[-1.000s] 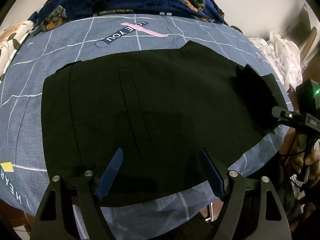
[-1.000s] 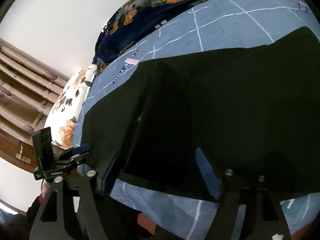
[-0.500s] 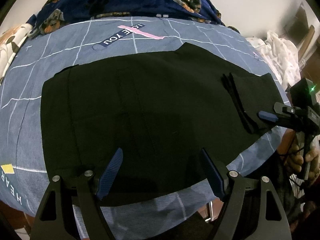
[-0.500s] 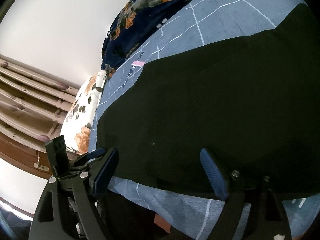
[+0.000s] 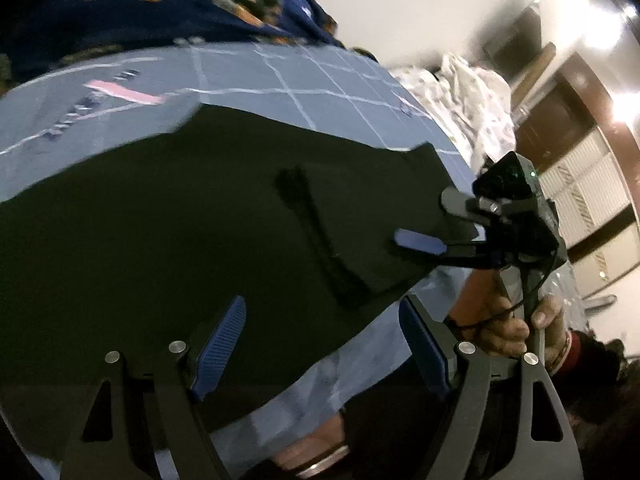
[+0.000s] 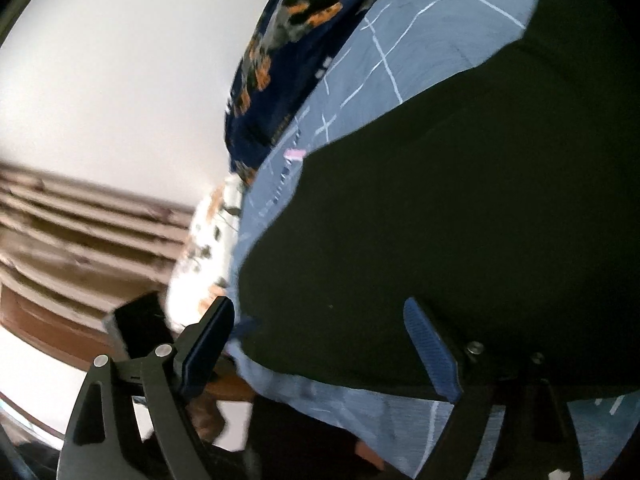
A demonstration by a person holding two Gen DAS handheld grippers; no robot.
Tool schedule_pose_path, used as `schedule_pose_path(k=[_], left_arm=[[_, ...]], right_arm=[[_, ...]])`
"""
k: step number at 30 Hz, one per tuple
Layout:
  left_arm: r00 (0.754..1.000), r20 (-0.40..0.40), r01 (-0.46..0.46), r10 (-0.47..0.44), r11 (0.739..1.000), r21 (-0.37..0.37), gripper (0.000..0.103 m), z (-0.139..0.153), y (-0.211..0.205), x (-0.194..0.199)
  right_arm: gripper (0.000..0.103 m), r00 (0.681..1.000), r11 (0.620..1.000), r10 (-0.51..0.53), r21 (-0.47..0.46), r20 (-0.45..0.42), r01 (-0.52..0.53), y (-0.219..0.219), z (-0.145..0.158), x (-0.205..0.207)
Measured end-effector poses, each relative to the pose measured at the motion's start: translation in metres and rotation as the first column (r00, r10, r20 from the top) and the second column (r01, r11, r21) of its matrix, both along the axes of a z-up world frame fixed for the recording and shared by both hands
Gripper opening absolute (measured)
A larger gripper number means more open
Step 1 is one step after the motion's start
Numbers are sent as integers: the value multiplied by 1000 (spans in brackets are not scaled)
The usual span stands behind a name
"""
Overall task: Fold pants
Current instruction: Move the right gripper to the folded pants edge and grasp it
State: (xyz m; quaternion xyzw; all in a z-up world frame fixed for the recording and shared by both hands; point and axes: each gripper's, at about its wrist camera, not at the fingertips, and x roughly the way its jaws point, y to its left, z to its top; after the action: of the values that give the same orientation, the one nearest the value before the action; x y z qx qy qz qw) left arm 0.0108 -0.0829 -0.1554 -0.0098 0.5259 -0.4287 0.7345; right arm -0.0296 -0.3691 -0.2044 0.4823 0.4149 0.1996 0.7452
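**Pants folded flat on bed, both tools free**

Left wrist view: black pants (image 5: 180, 232) lie flat on the blue checked bedsheet (image 5: 320, 92), one fold apparently made. Left hand-held gripper (image 5: 320, 344) wide, nothing between its pads. Right hand-held gripper (image 5: 436, 220) hovers over the pants' right corner, empty.

Right wrist view: right hand-held gripper (image 6: 320, 348) wide over the near edge; further folds likely remain.

Both wrist views close, angled down — sharing black pants (image 5: 168, 240) on bed (image 5: 320, 92)
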Motion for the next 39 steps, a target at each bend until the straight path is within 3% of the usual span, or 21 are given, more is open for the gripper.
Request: schedule_pose_path(k=[5, 12, 16, 18, 22, 29, 31, 34, 37, 39], left_arm=[[998, -66, 19, -21, 1000, -21, 79, -13, -43, 16], [993, 92, 87, -80, 993, -75, 79, 5, -89, 6], [993, 51, 107, -106, 994, -11, 79, -20, -106, 12], [995, 21, 100, -100, 995, -7, 79, -30, -105, 14], [993, 51, 109, -109, 994, 6, 79, -29, -106, 10], [989, 96, 108, -110, 994, 33, 79, -31, -108, 3], [990, 88, 106, -108, 994, 31, 80, -31, -108, 4], [992, 75, 102, -104, 994, 31, 81, -30, -110, 4], [993, 63, 101, -102, 995, 28, 85, -30, -111, 4], [992, 64, 104, -105, 994, 28, 87, -30, -112, 4]], right_arm=[[85, 997, 978, -80, 195, 10, 76, -21, -11, -8], [84, 991, 923, -137, 362, 1, 127, -34, -22, -12], [83, 990, 898, -139, 417, -34, 140, -40, -23, -14], [83, 988, 918, -149, 368, -29, 149, -50, -14, -13], [83, 987, 967, -156, 207, 22, 148, -80, 7, -11], [82, 980, 972, -193, 147, 49, 184, -138, 8, 9], [82, 980, 975, -200, 103, 23, 196, -151, 2, 18], [81, 972, 966, -233, 114, -16, 234, -173, -13, 24], [74, 967, 955, -253, 149, -33, 255, -189, -23, 26], [69, 969, 962, -244, 121, -29, 245, -190, -23, 27]])
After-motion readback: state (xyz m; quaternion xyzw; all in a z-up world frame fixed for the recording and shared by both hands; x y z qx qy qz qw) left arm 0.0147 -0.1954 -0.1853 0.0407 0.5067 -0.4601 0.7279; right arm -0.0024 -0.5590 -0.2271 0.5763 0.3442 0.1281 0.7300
